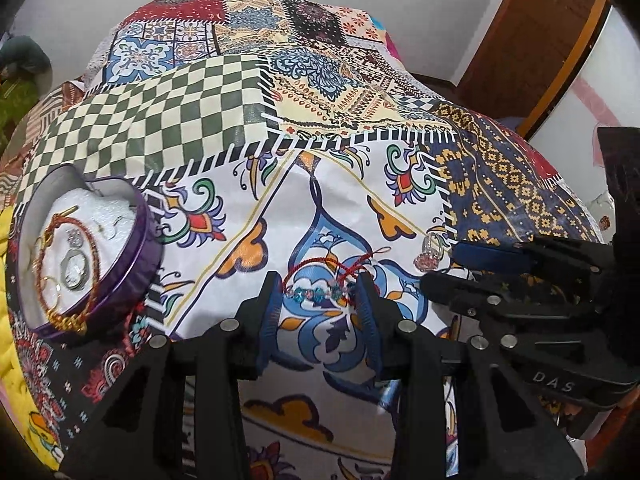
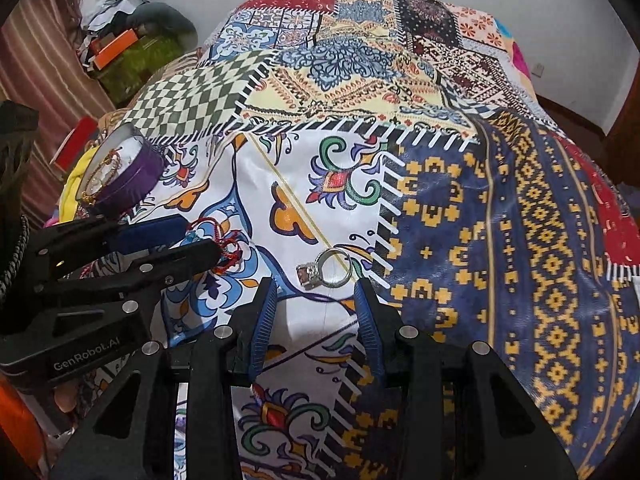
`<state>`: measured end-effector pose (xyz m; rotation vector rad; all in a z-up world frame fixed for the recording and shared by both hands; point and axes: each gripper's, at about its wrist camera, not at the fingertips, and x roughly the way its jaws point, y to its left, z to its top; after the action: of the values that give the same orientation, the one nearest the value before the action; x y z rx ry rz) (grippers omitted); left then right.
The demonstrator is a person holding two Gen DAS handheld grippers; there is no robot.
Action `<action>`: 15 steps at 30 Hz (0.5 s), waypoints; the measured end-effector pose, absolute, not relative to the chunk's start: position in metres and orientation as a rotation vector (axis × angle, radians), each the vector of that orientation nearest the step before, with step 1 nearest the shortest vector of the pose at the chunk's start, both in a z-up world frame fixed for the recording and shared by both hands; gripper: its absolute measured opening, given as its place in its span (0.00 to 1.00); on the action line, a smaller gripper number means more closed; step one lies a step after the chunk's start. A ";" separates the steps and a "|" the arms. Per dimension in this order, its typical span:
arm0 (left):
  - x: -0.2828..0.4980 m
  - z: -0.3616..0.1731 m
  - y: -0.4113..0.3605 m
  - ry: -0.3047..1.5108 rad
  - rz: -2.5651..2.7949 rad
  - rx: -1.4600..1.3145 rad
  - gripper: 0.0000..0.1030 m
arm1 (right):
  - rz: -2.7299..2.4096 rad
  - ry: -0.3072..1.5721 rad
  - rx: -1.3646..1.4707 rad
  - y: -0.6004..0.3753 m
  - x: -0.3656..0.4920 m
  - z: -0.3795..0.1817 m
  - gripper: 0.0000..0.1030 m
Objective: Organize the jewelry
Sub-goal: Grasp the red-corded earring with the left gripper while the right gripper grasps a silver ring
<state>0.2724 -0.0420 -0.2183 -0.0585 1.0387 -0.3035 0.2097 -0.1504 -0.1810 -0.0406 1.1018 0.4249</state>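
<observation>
Left hand-held gripper [image 1: 320,292]: jaws spread, straddling beaded bracelet [image 1: 320,290], perhaps touching.
Right hand-held gripper [image 2: 316,296]: released, just behind ring [image 2: 326,269].
Heart tin [image 1: 146,236]: holds jewelry.

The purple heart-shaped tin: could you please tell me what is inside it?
The purple heart-shaped tin holds a white liner, a red-and-gold bracelet and a silver ring. Anything beneath the liner is hidden.
</observation>
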 end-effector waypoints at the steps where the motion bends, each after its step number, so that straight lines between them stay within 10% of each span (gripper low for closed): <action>1: 0.273 -0.219 -0.043 1.038 -0.306 -0.056 0.35 | 0.426 1.102 -0.040 -0.150 0.211 -0.182 0.36; 10: 0.276 -0.222 -0.046 1.046 -0.362 -0.099 0.06 | 0.397 1.049 -0.084 -0.144 0.214 -0.187 0.27; 15: 0.274 -0.221 -0.052 1.043 -0.349 -0.078 0.06 | 0.399 1.041 -0.074 -0.146 0.215 -0.185 0.27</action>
<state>0.2741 -0.0517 -0.2211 -0.0775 1.0434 -0.3490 0.2149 -0.1457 -0.1848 -0.0743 1.0406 0.3994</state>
